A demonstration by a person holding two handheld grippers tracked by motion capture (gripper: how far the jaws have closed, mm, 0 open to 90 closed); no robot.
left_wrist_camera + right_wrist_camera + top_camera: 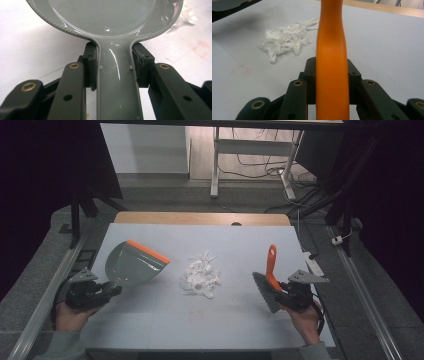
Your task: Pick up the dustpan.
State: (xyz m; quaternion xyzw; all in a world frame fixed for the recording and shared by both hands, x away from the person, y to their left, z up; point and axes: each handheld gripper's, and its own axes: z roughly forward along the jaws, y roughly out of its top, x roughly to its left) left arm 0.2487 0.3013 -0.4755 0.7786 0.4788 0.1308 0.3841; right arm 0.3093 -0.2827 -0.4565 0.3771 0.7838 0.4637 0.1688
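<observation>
Left hand-held gripper (116, 290): we clamp it on the grey dustpan (131, 265) handle; smooth glossy plastic, orange lip pointing away from us.
Right hand-held gripper (280, 295): we clamp it on the orange brush (270, 270) handle, long axis pointing away; dark bristles beside the jaws.
Paper scraps (201, 275): crumpled white pile on the surface (250, 245), between both grippers, about equally near.
Coming move, as we judge: sweep the pile toward the dustpan.

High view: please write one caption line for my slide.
Left gripper holds a grey dustpan, right gripper an orange-handled brush, flanking shredded white paper.
</observation>
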